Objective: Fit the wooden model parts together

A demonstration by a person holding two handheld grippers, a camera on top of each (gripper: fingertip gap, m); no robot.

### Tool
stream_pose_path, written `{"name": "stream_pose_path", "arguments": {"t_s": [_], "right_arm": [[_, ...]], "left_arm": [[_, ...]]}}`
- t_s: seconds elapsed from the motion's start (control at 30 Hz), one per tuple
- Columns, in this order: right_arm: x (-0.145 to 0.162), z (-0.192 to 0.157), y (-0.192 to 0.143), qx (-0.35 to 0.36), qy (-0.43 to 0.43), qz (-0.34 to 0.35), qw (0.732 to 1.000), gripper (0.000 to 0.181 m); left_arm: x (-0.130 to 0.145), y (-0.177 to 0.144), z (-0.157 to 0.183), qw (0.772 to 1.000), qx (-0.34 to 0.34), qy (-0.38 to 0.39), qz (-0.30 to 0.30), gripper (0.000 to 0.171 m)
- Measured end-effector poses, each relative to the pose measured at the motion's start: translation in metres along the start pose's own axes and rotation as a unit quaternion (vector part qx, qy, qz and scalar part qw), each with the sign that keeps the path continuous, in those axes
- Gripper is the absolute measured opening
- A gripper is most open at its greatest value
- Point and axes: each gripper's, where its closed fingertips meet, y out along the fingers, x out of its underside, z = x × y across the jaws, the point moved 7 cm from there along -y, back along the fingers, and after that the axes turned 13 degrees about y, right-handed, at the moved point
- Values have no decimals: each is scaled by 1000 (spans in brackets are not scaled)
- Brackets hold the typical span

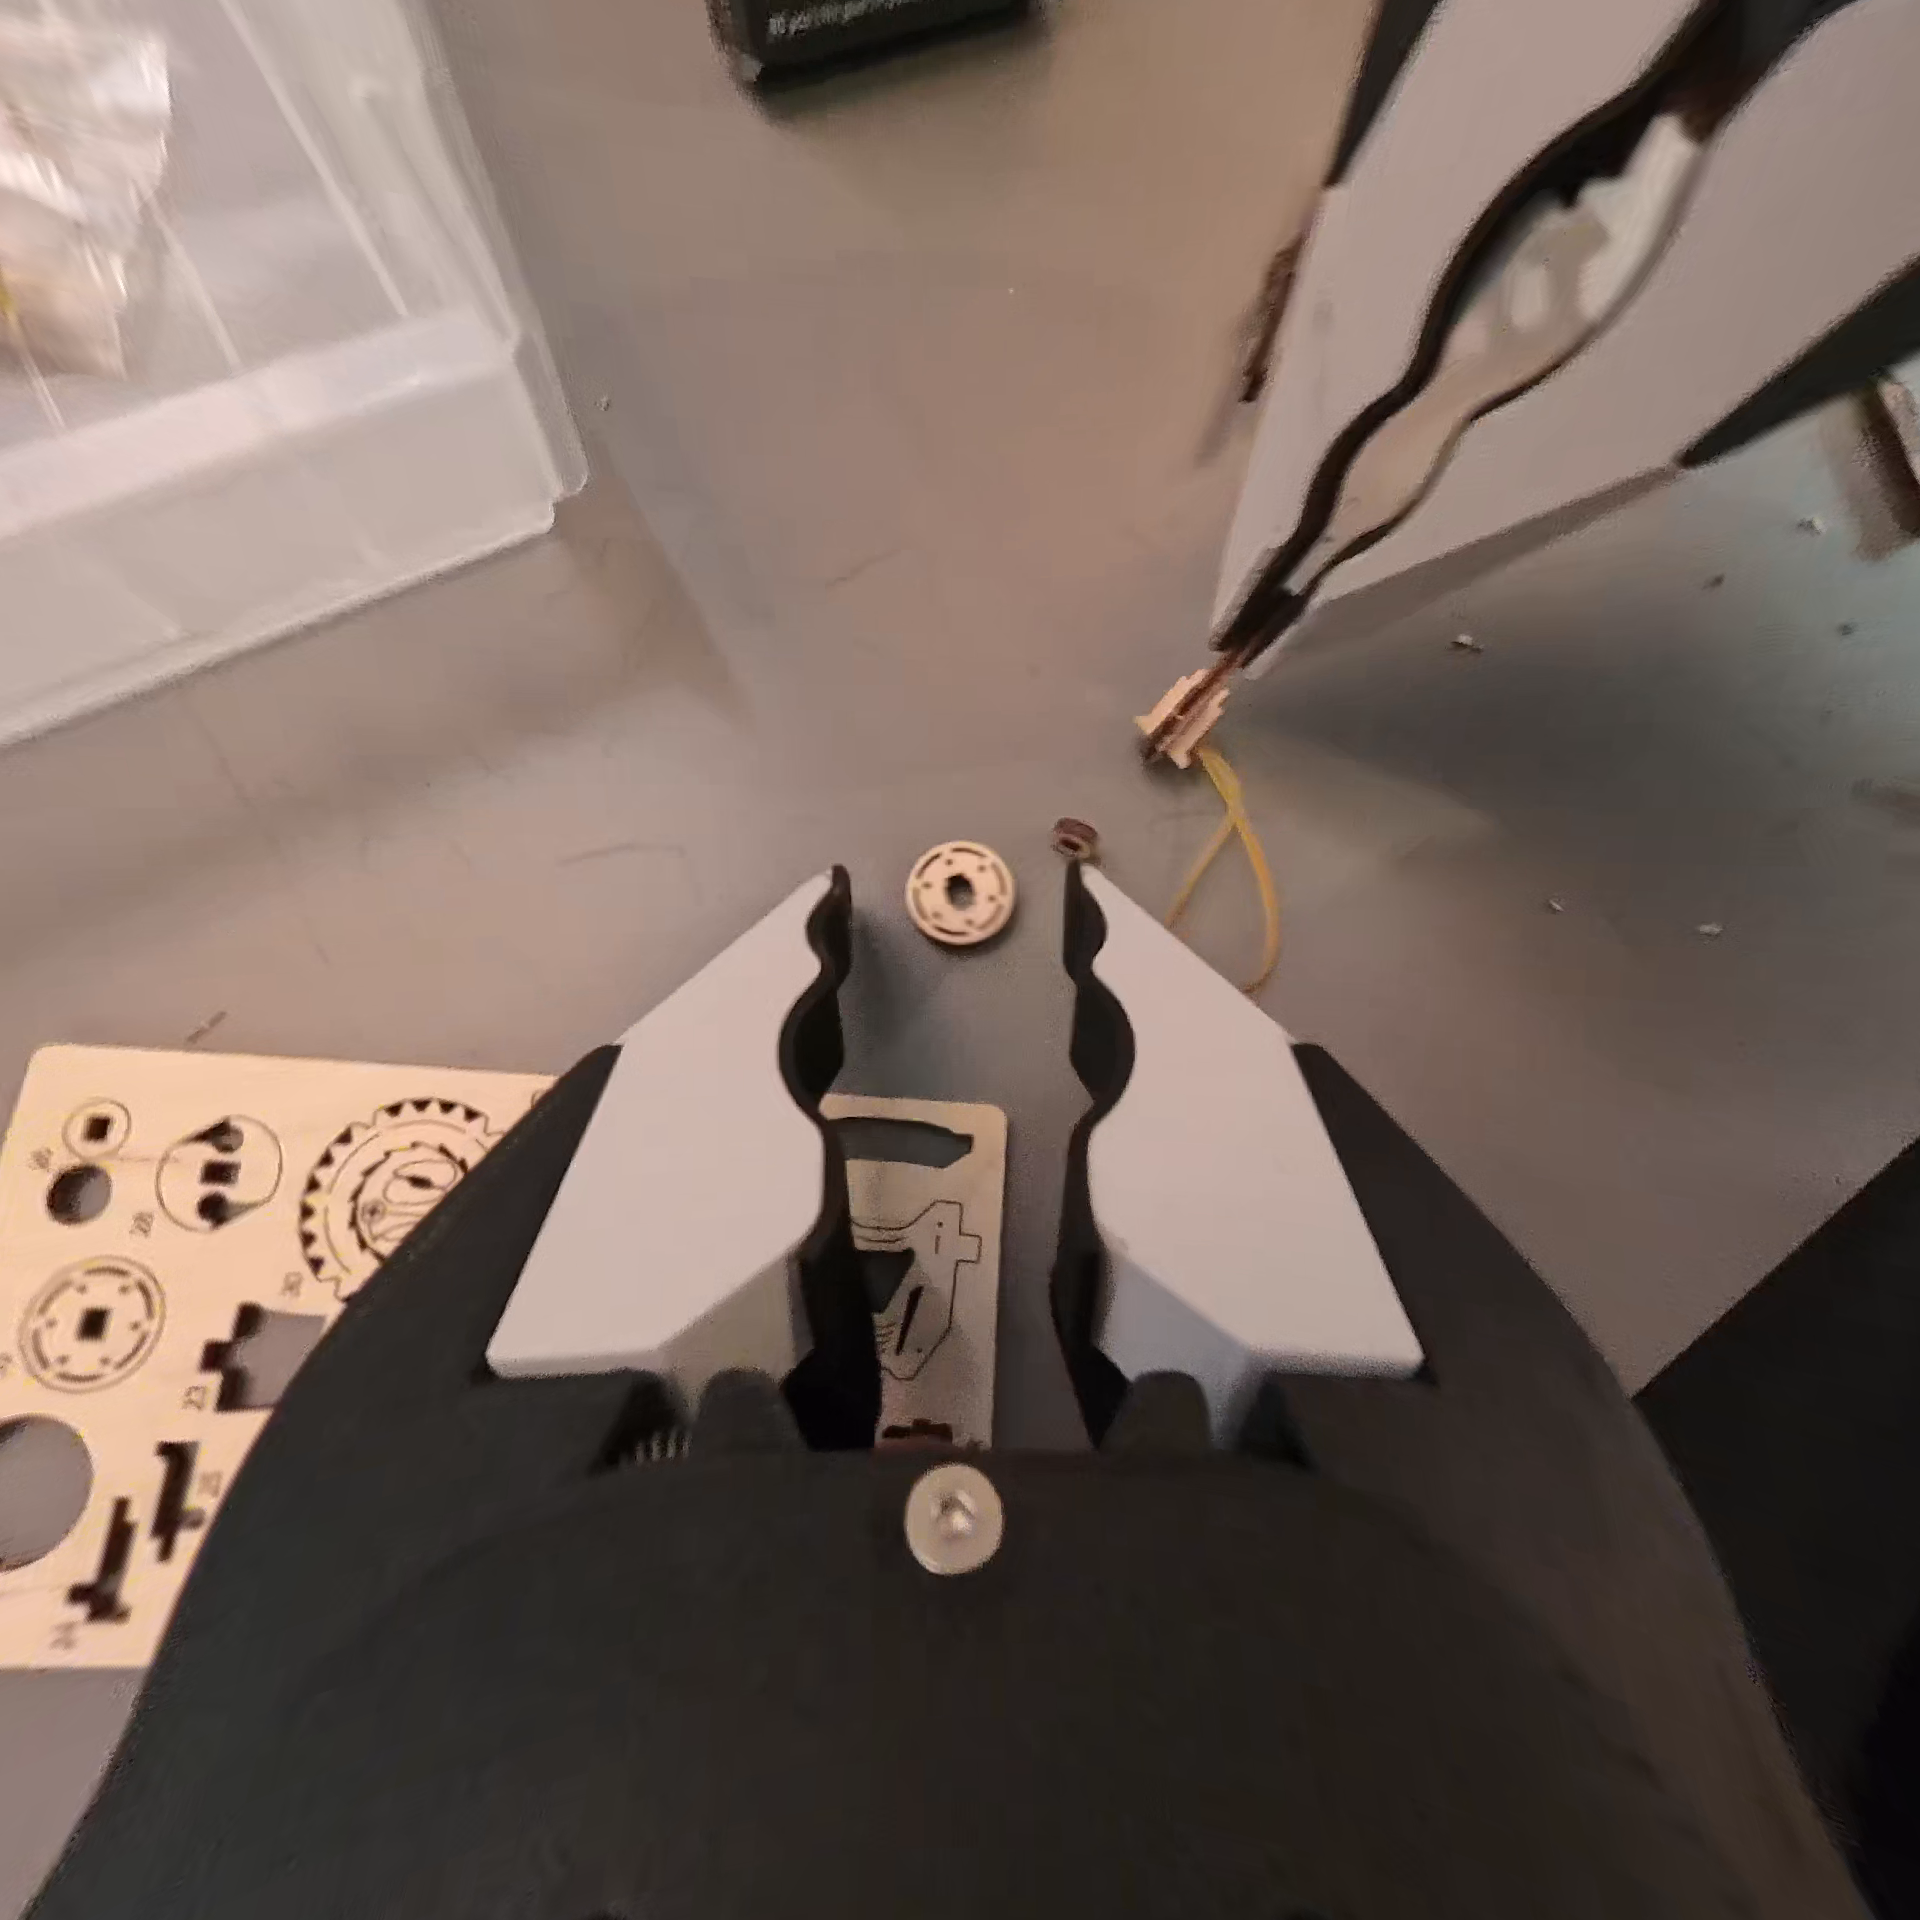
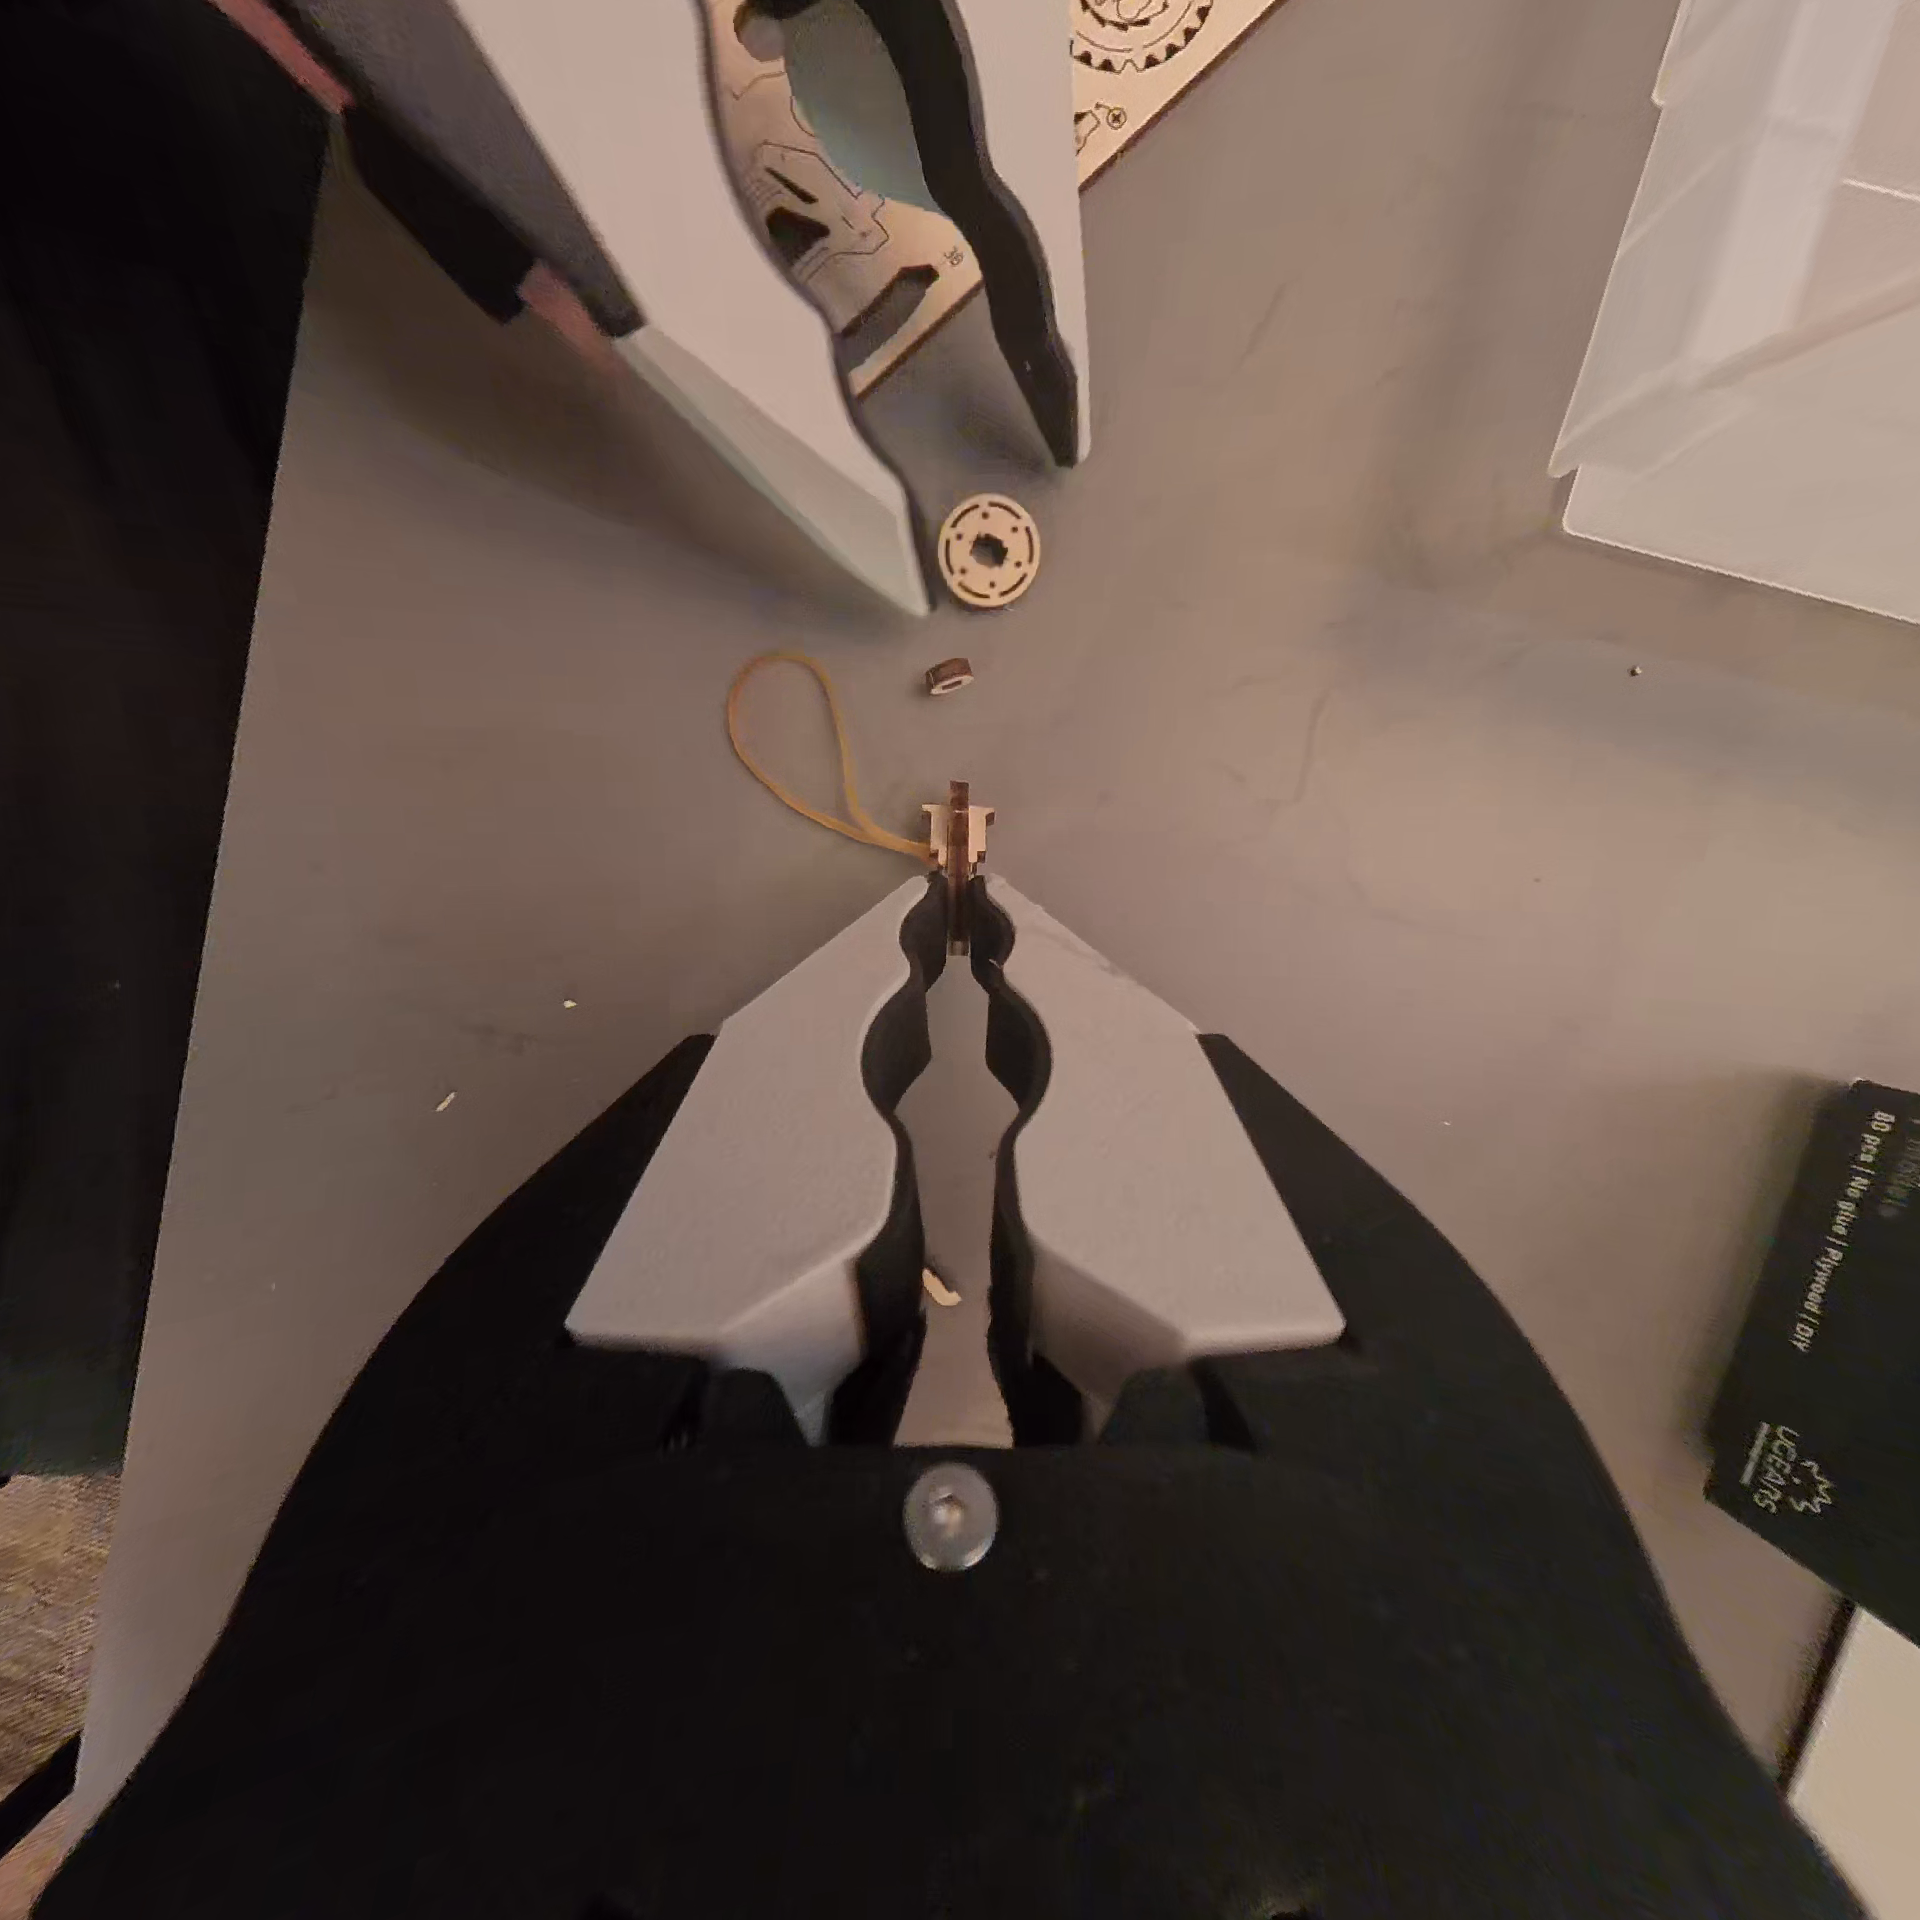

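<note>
A round wooden disc (image 1: 961,895) with a centre hole lies flat on the grey table, just ahead of my open, empty left gripper (image 1: 956,883); it also shows in the right wrist view (image 2: 989,554). A small dark wooden ring (image 1: 1073,834) lies beside the disc and shows in the right wrist view (image 2: 948,676). My right gripper (image 2: 956,883) is shut on a small wooden assembly (image 2: 958,826) with a yellow rubber band (image 2: 790,743) hanging from it. The right gripper (image 1: 1231,649) and the assembly (image 1: 1179,717) also show in the left wrist view, as does the left gripper (image 2: 992,530) in the right wrist view.
A laser-cut plywood sheet (image 1: 135,1278) lies at lower left, a smaller sheet (image 1: 914,1268) under my left gripper. A clear plastic box (image 1: 260,343) stands at upper left, also in the right wrist view (image 2: 1766,312). A black box (image 2: 1829,1351) lies at right. My right fingertips sit around 7 centimeters from my left ones.
</note>
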Motion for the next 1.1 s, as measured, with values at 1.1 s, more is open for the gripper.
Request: {"name": "stream_pose_path", "arguments": {"t_s": [1.1], "right_arm": [[-29, -25, -74, -13, -68, 213, 975, 0]], "left_arm": [[-49, -52, 10, 954, 58, 182, 232, 7]]}}
